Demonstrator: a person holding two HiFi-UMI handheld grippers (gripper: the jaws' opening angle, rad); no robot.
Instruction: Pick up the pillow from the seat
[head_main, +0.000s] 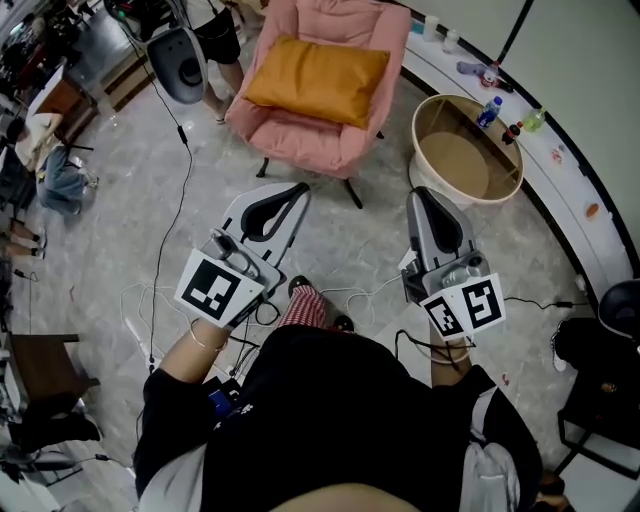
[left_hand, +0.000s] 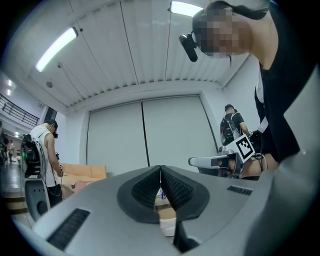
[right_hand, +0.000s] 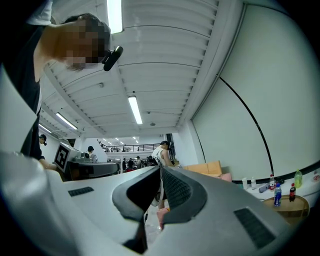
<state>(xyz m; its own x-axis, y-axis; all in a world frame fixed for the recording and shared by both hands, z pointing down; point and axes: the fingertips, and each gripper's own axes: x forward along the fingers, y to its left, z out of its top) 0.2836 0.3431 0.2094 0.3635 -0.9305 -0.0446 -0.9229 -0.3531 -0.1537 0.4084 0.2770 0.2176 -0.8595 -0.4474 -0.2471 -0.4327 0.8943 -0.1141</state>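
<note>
On pink armchair (head_main: 300, 150), orange pillow (head_main: 318, 80), untouched

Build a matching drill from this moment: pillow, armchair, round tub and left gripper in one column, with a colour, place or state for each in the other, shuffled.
Column 1
1. pillow
2. armchair
3. round tub
4. left gripper

Column 2
A. pink, on the floor ahead of the person
B. jaws together, nothing held
C. orange, lying on the seat
D. beige, to the right of the armchair in the head view

Pairs: 1-C, 2-A, 3-D, 4-B
</note>
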